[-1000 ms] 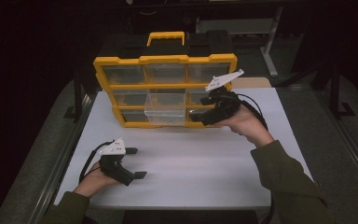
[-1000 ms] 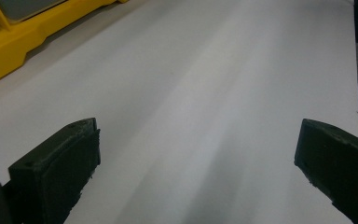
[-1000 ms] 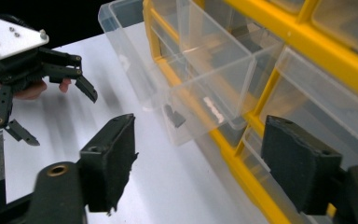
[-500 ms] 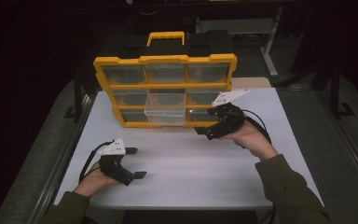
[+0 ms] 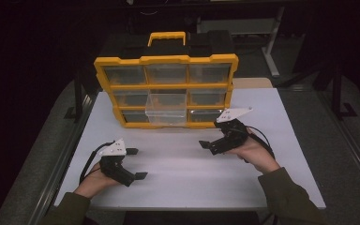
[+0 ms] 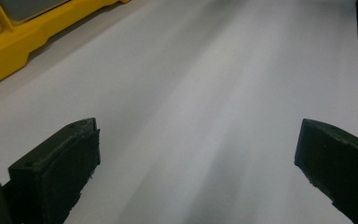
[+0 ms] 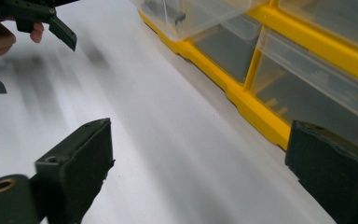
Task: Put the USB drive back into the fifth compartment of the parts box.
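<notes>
A yellow organizer (image 5: 166, 60) with clear drawers stands tilted back at the far side of the white tabletop (image 5: 183, 187). Its middle drawer (image 5: 166, 108) is pulled out a little. My right gripper (image 5: 211, 137) hovers just in front of the organizer's lower right corner, open and holding nothing. In the right gripper view its gripper (image 7: 200, 154) has its jaws wide apart, with the organizer's bottom drawers (image 7: 279, 88) to the right. My left gripper (image 5: 137, 163) rests open at the near left, also empty. The left gripper (image 6: 196, 154) looks across bare white surface, with the organizer's edge (image 6: 9, 42) at top left.
A metal rail (image 5: 65, 159) runs along the table's left side, and dark floor surrounds the table. A grey frame (image 5: 272, 42) stands behind the organizer at the right. The left hand and its gripper (image 7: 28, 18) show far off in the right gripper view.
My right gripper has drawn back from the organizer's lower right drawers toward the near side of the table. The left gripper has stayed where it was.
</notes>
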The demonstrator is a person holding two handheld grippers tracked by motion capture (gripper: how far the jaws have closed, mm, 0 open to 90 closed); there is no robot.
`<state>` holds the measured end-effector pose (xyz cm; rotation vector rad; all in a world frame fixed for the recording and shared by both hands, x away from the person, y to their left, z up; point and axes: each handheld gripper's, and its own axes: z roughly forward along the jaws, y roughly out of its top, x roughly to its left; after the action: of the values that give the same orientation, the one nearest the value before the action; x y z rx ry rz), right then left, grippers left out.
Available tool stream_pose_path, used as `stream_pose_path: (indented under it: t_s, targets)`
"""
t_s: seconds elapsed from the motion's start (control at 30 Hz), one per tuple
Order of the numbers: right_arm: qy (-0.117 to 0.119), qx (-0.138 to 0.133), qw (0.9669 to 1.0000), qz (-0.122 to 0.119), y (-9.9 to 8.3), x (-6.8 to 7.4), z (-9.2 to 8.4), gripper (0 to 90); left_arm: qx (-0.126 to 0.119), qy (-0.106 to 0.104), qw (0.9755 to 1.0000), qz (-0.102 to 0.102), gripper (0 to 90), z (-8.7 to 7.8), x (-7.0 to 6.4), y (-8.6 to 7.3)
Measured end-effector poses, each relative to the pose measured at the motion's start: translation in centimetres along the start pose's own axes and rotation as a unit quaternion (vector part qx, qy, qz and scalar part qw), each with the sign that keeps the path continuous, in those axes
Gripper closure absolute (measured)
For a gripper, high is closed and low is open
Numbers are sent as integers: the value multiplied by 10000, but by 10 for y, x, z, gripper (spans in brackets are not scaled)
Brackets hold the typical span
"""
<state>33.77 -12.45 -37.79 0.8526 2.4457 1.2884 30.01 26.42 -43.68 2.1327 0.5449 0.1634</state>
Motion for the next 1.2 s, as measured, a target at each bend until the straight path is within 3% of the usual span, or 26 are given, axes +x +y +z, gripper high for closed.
stream_pose_path:
  t_s: [0.27, 0.6, 0.9, 1.2]
  targets:
    - [-37, -91, 9999, 109, -24, 1, 0, 2, -11, 20, 10000, -37, 0, -2, 0, -2]
    - [-130, -325, 9993, 165, -52, 2, -6, 1, -23, 28, 10000, -52, 0, -3, -1, -2]
    - [-106, -348, 9988, 340, -77, 0, -16, 1, -48, 25, 10000, -39, 0, -3, -2, -2]
    - [-97, -296, 9991, 277, -99, 1, -18, 2, -27, 36, 10000, -7, 0, -4, -3, -2]
